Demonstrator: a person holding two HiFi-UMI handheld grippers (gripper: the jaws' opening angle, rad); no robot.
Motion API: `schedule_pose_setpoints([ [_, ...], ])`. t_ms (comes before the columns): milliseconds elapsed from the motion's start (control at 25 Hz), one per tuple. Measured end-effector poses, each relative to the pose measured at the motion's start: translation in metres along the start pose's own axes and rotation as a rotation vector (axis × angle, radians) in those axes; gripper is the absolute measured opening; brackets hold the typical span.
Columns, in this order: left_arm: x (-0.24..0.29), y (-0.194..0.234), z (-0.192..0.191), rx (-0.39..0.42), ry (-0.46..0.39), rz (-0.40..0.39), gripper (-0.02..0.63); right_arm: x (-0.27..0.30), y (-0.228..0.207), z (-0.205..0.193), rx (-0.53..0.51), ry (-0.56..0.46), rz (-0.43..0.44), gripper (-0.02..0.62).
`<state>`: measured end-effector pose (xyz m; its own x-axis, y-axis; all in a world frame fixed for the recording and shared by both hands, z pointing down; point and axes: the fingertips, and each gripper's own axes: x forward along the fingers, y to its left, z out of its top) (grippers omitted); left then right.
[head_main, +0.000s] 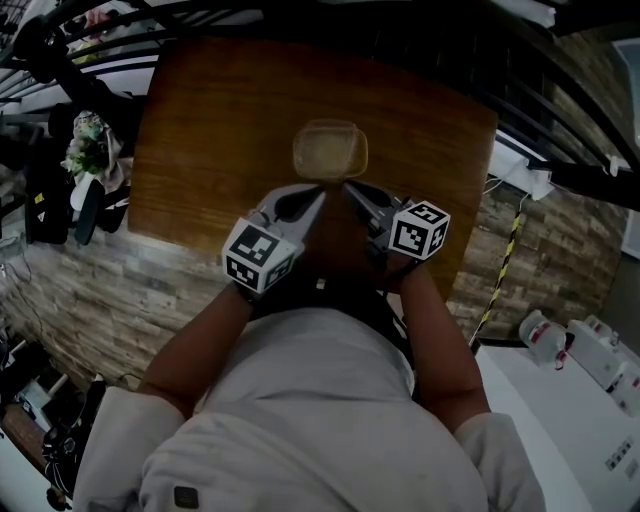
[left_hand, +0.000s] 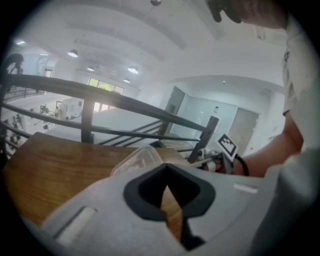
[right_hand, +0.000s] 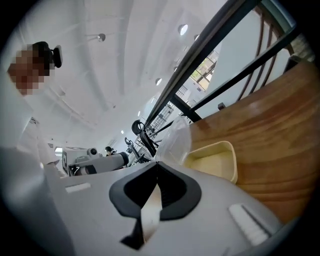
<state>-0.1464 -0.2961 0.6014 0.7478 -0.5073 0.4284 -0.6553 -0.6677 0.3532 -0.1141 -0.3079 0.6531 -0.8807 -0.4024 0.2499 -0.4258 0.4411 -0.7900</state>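
A shallow cream plastic container (head_main: 330, 150) sits in the middle of a brown wooden table (head_main: 200, 130). In the right gripper view its tray (right_hand: 216, 161) lies uncovered, with a clear lid (right_hand: 176, 136) tilted up at its left side. The same lid (left_hand: 140, 157) shows in the left gripper view, just beyond the jaws. My left gripper (head_main: 320, 192) and right gripper (head_main: 346, 187) point at the container's near edge, tips close together. Both are shut with nothing between the jaws. Whether either tip touches the lid cannot be told. Each gripper sees the other: the right gripper (left_hand: 220, 154) and the left gripper (right_hand: 97, 161).
A black metal railing (left_hand: 90, 107) runs along the table's far side, with an open drop behind it. A brick-pattern floor (head_main: 90, 300) lies beside the table. A white bench with bottles (head_main: 570, 350) stands at the lower right. Flowers (head_main: 88, 145) sit at the left.
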Motion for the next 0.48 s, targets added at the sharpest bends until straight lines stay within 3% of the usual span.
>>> schedule_pose_setpoints([
  [480,-0.055,0.010,0.042,0.031,-0.082,-0.033,0.003,-0.003,0.062,0.041,-0.135,-0.057,-0.069,0.006],
])
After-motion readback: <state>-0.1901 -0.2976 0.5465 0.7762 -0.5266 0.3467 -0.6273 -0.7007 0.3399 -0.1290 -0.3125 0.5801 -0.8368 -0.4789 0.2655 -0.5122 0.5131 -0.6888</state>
